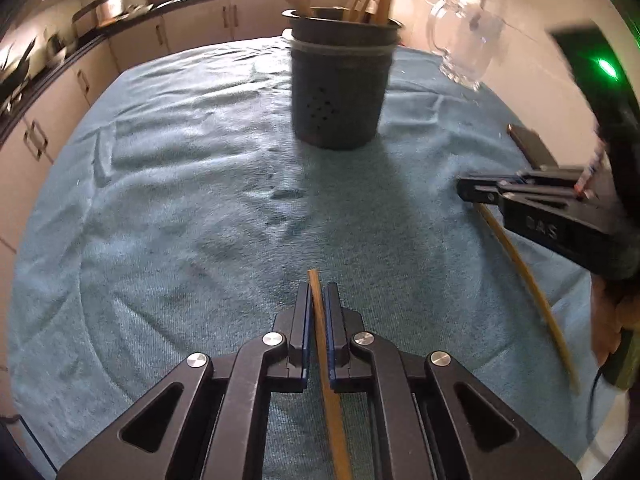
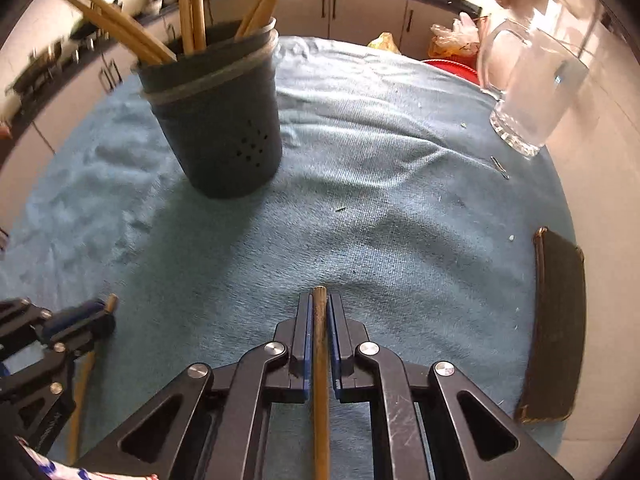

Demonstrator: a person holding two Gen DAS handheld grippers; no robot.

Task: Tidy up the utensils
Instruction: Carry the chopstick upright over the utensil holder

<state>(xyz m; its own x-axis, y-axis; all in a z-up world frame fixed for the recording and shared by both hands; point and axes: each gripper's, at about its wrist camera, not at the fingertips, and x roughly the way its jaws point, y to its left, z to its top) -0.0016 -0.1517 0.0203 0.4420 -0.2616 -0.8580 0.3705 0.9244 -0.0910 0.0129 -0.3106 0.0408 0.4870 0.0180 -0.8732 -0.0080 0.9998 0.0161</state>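
A dark utensil holder point(image 1: 338, 88) point(image 2: 218, 120) stands on the teal towel point(image 1: 180, 200) with several wooden sticks point(image 2: 192, 8) upright in it. My left gripper point(image 1: 319, 292) is shut on a thin wooden stick point(image 1: 320, 320) that runs back between its blue pads. My right gripper point(image 2: 320, 304) is shut on another wooden stick point(image 2: 320, 360), its tip just past the fingertips. In the left wrist view the right gripper point(image 1: 472, 190) is at the right with its stick point(image 1: 528, 284) trailing toward the towel's edge. In the right wrist view the left gripper point(image 2: 102, 314) is at the lower left.
A clear glass mug point(image 1: 464, 44) point(image 2: 532, 92) stands at the far right of the towel. A dark flat book-like object point(image 2: 556, 328) point(image 1: 532, 144) lies at the right edge. Kitchen cabinets point(image 1: 60, 100) and a dark counter run behind and to the left.
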